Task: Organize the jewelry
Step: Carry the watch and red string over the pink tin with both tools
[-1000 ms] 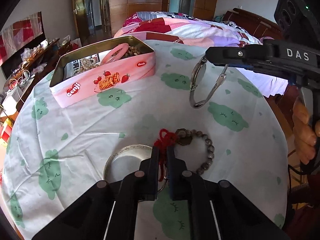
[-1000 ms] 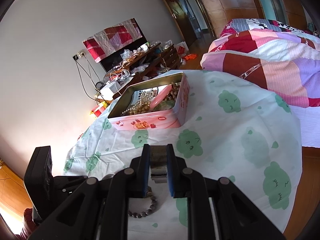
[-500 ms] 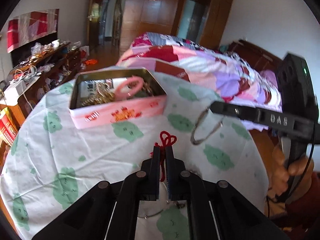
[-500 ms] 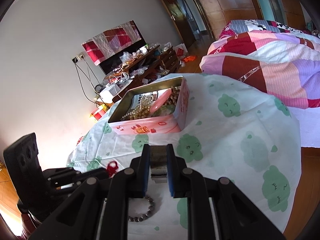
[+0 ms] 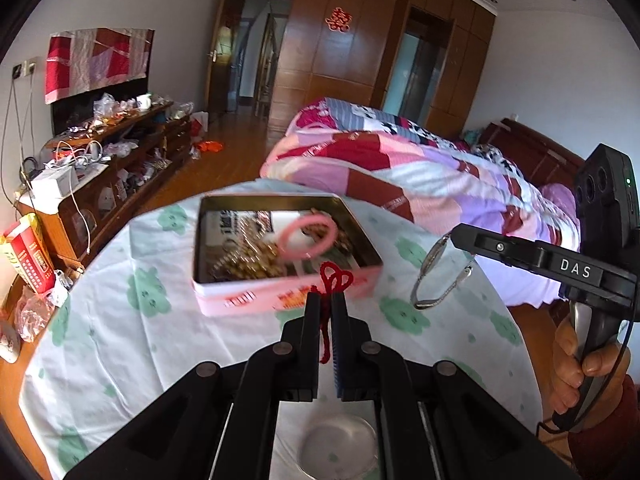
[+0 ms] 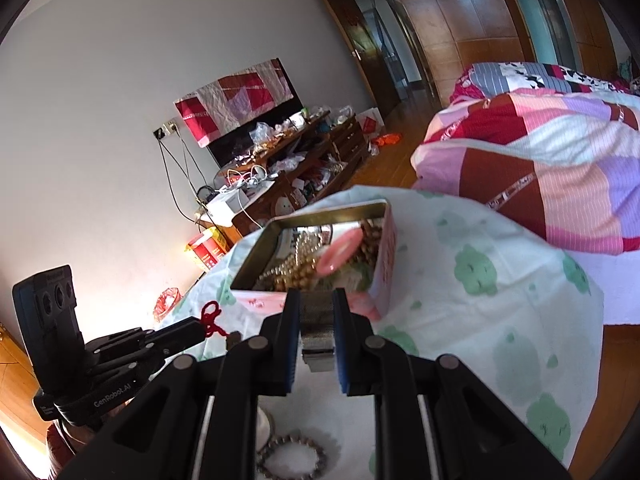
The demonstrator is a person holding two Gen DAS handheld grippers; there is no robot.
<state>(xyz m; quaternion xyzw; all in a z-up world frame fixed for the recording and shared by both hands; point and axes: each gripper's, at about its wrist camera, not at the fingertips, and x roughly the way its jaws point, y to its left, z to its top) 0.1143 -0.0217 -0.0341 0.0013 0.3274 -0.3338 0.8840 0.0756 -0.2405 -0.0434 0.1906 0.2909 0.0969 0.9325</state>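
A pink tin (image 5: 224,300) (image 6: 384,264) stands open on the table, holding gold beads and a pink bangle (image 5: 306,238). My left gripper (image 5: 326,304) is shut on a red knotted cord (image 5: 335,278) and holds it up in front of the tin's near wall. The cord also shows in the right wrist view (image 6: 212,320). My right gripper (image 6: 316,308) is shut on a silver metal watch (image 5: 440,276), which hangs to the right of the tin. A bead bracelet (image 6: 292,456) hangs low in the right wrist view.
A silver bangle (image 5: 340,448) lies on the white cloth with green prints (image 5: 120,320) below my left gripper. A bed with a patchwork quilt (image 5: 400,168) stands behind the table. A cluttered wooden cabinet (image 5: 100,160) is at the left.
My left gripper has lifted the red cord off the table and carried it toward the tin. My right gripper has moved closer to the tin with the watch.
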